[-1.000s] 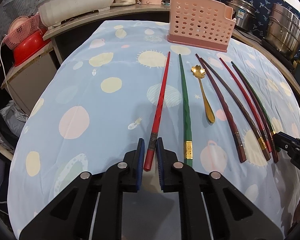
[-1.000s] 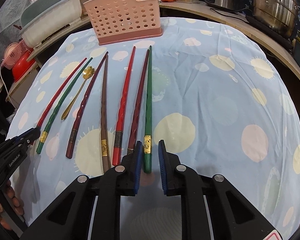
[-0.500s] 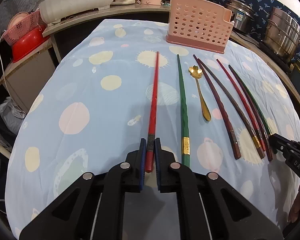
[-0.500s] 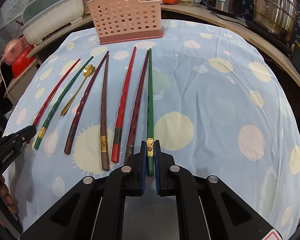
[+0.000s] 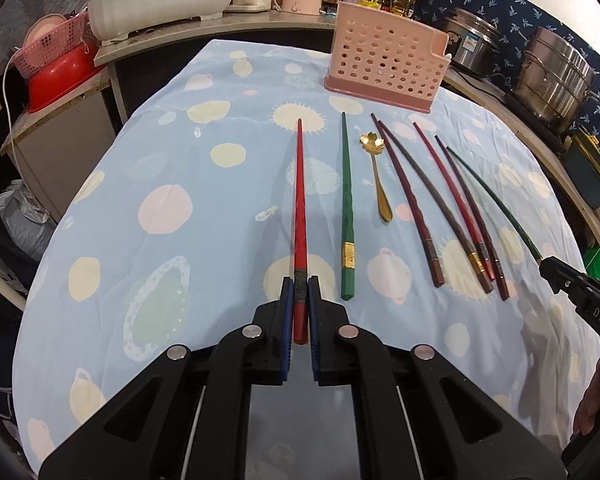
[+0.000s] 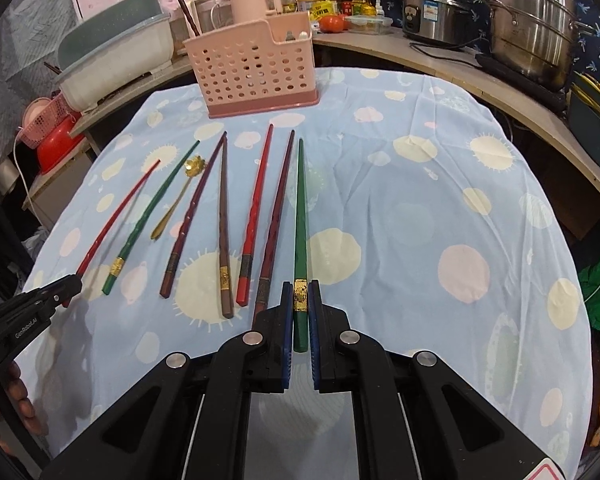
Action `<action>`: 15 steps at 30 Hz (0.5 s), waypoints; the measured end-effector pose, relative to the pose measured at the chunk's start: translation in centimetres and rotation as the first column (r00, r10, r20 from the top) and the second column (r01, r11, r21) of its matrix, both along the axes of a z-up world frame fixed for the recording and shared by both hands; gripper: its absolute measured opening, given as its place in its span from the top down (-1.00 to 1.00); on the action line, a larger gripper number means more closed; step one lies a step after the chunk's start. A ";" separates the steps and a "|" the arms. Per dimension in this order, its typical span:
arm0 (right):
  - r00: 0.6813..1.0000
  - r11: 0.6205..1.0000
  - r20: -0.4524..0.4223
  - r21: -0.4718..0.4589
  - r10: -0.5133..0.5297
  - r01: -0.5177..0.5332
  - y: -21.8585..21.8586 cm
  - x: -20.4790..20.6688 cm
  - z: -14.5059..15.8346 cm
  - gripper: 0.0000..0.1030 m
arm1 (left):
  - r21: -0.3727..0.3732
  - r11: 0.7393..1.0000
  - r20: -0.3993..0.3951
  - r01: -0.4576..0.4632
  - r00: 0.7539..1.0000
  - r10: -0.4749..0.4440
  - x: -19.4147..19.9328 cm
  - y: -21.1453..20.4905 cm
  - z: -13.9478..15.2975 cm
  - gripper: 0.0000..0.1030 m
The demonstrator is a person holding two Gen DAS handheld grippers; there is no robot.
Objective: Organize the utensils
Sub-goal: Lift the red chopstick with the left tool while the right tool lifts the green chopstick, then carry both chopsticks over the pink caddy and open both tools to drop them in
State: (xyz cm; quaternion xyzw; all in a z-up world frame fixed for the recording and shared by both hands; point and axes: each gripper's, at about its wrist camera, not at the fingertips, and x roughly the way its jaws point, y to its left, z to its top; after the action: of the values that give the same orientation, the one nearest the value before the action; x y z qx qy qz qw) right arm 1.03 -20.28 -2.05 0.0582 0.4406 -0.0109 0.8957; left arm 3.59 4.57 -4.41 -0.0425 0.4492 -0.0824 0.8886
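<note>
left jaws: my left gripper [image 5: 299, 300] is pinching the butt end of the red chopstick [image 5: 299, 216], pads pressed on either side of its dark band.

right jaws: my right gripper [image 6: 300, 304] is pinching the green chopstick [image 6: 300, 232] at its gold band, pads tight against it.

long axis, left: the red chopstick runs straight ahead from my left jaws, tip pointing away over the worktop [image 5: 172, 184].

long axis, right: the green chopstick likewise runs straight ahead of my right jaws, tip forward.

target: the pink utensil basket [image 6: 256, 72] stands well ahead of both jaws; ahead and to the right of the left pair, ahead and slightly left of the right pair.

nearer hand: I judge the two about equal; neither chopstick tip reaches the basket.

between my hands: a second green chopstick [image 5: 347, 204], a gold spoon [image 5: 377, 172] and four dark and red chopsticks lie side by side, all pointing much the same way.

what the move turns on: I judge each stick must be tipped upright, tip or butt down, over the basket's open top.

risk: a long stick held only at its end may swing in the pinch.
</note>
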 end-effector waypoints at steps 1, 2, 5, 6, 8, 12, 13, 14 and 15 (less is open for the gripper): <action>1.000 1.000 0.009 0.004 0.001 -0.001 0.0 -0.3 0.4 0.87 | -0.003 1.000 0.005 0.000 1.000 0.000 -0.2 0.0 0.3 0.87; 1.000 1.000 0.020 0.008 0.001 -0.001 -0.1 -0.5 0.9 0.87 | -0.007 1.000 0.013 -0.001 1.000 0.001 -0.4 0.1 0.8 0.87; 0.999 1.000 0.050 0.017 0.000 -0.001 -0.3 -1.1 2.2 0.87 | -0.015 1.000 0.037 -0.001 0.999 0.002 -0.9 0.1 2.1 0.87; 0.998 1.000 0.060 0.021 0.000 -0.002 -0.3 -1.3 2.6 0.87 | -0.019 1.000 0.046 -0.003 0.999 0.003 -1.1 0.2 2.6 0.87; 0.997 1.000 0.081 0.028 0.001 -0.003 -0.4 -1.6 3.6 0.87 | -0.027 1.000 0.062 -0.002 0.998 0.004 -1.3 0.1 3.6 0.87; 0.993 0.999 0.119 0.038 -0.002 -0.003 -0.6 -2.0 5.5 0.87 | -0.038 0.999 0.096 -0.001 0.995 0.004 -1.4 0.1 5.7 0.87; 0.992 0.999 0.125 0.042 -0.003 -0.002 -0.7 -2.1 5.9 0.87 | -0.040 0.999 0.106 0.001 0.994 0.004 -1.4 0.1 6.4 0.87; 0.991 0.999 0.132 0.047 -0.004 -0.002 -0.8 -2.0 6.4 0.87 | -0.043 0.999 0.115 0.002 0.993 0.003 -1.3 0.1 7.0 0.87; 0.990 0.999 0.140 0.053 -0.006 -0.002 -1.0 -2.0 6.9 0.87 | -0.046 0.999 0.123 0.002 0.992 0.004 -1.2 0.1 7.5 0.87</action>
State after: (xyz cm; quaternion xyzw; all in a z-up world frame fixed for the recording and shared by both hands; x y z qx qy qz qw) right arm -0.98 -21.27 4.87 0.0829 0.3769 0.0040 0.9225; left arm 2.37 4.72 3.07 -0.0580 0.3913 -0.0947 0.9135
